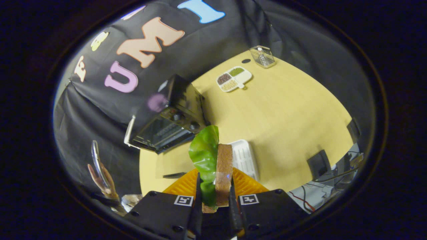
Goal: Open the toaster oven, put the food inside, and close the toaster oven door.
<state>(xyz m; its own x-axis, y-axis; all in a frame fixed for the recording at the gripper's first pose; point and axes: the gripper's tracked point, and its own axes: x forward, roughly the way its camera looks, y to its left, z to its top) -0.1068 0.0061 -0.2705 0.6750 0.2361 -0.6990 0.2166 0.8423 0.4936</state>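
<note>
My gripper (215, 191) is shut on a sandwich (223, 170): a brown bread slice with a green lettuce leaf (204, 151) pressed against it, standing upright between the fingers. The black toaster oven (170, 120) sits on the wooden table (283, 110) beyond the fingers and a little to their left, tilted in the view. Its glass door (160, 135) looks shut, with the pale handle (129, 131) along one edge and knobs beside it.
An orange ridged tray (245, 185) lies just under the sandwich, with a white tray (245, 158) beside it. Farther off on the table are a sectioned dish of foods (233, 79) and a clear container (262, 56). A person's hand (101, 180) shows left of the fingers.
</note>
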